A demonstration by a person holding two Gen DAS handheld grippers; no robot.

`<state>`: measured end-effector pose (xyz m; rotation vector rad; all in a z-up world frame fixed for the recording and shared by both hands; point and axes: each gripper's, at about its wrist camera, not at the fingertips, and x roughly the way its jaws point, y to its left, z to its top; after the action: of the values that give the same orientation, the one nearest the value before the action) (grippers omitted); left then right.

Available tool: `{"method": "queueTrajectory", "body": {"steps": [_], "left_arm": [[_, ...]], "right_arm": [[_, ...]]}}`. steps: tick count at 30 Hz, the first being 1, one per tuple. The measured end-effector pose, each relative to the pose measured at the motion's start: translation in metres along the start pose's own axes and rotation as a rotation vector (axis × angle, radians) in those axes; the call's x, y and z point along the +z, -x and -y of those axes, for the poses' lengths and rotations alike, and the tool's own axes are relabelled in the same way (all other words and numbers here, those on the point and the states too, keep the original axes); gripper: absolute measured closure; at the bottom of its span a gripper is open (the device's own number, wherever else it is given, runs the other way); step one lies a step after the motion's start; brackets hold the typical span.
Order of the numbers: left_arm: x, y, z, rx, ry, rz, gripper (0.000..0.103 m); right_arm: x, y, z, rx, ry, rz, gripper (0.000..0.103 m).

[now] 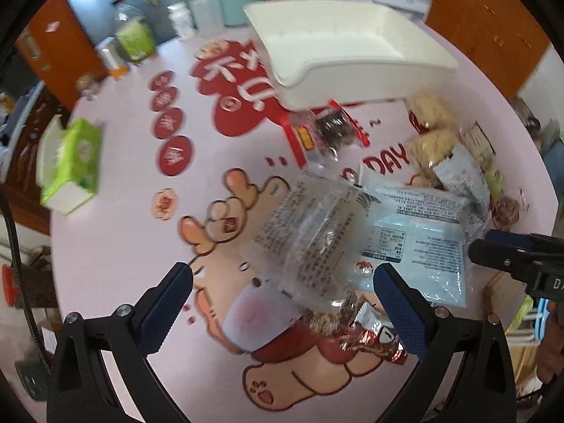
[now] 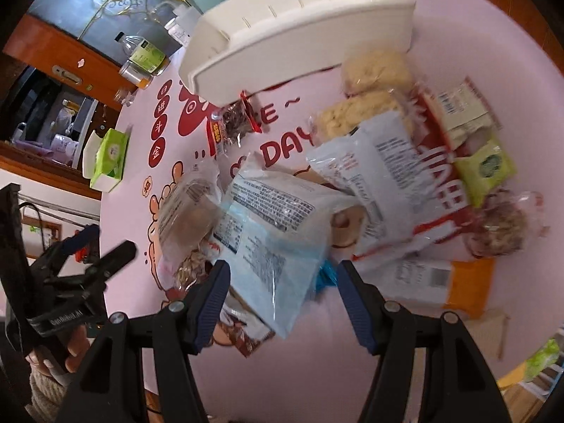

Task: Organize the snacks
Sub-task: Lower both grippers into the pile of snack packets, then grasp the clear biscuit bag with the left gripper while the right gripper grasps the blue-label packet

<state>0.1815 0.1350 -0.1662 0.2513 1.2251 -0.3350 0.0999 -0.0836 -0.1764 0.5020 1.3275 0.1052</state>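
Lay on the pink surface, near side of the snack pile: pale blue packet, long axis running from near-right to far-left. Reached between the spread fingers of the right claw, empty, nearer than the left claw, also spread and empty above a clear wrapper. Stood farther back: white bin, open mouth toward the pile.

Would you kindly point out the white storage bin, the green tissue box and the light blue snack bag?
white storage bin (image 1: 352, 70): left wrist view, on its near rim.
green tissue box (image 1: 75, 162): left wrist view, on its green side.
light blue snack bag (image 2: 271, 257): right wrist view, on its printed back.
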Motion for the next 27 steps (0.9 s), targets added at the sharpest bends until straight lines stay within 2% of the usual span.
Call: {"method": "queueTrajectory", "body": {"steps": [3,10,12,16,19,22,24,27], "left_arm": [[0.008,-0.021,0.009,-0.007,-0.048,-0.02,0.001],[0.021,-0.062,0.021,0.008,-0.098,-0.088,0.001],[0.024,-0.072,0.02,0.01,-0.094,-0.109,0.001],[0.026,-0.081,0.011,-0.031,-0.058,-0.134,0.001],[0.029,-0.085,0.005,-0.062,-0.032,-0.14,0.001],[0.032,-0.092,-0.003,-0.096,0.009,-0.155,0.001],[0.034,-0.095,-0.006,-0.118,0.027,-0.16,0.003],[0.034,-0.094,-0.011,-0.143,0.041,-0.141,0.016]], "right_arm": [[0.005,-0.016,0.004,0.021,-0.024,-0.009,0.038],[0.021,-0.034,0.003,-0.021,-0.006,0.028,0.038],[0.024,-0.039,0.004,-0.039,0.007,0.03,0.038],[0.026,-0.053,0.007,-0.055,0.019,-0.004,0.038],[0.028,-0.059,0.012,0.013,0.0,-0.004,0.036],[0.03,-0.058,0.008,0.016,0.02,0.018,0.036],[0.028,-0.055,0.003,-0.005,0.048,0.052,0.039],[0.025,-0.048,-0.004,-0.03,0.095,0.091,0.055]]}}
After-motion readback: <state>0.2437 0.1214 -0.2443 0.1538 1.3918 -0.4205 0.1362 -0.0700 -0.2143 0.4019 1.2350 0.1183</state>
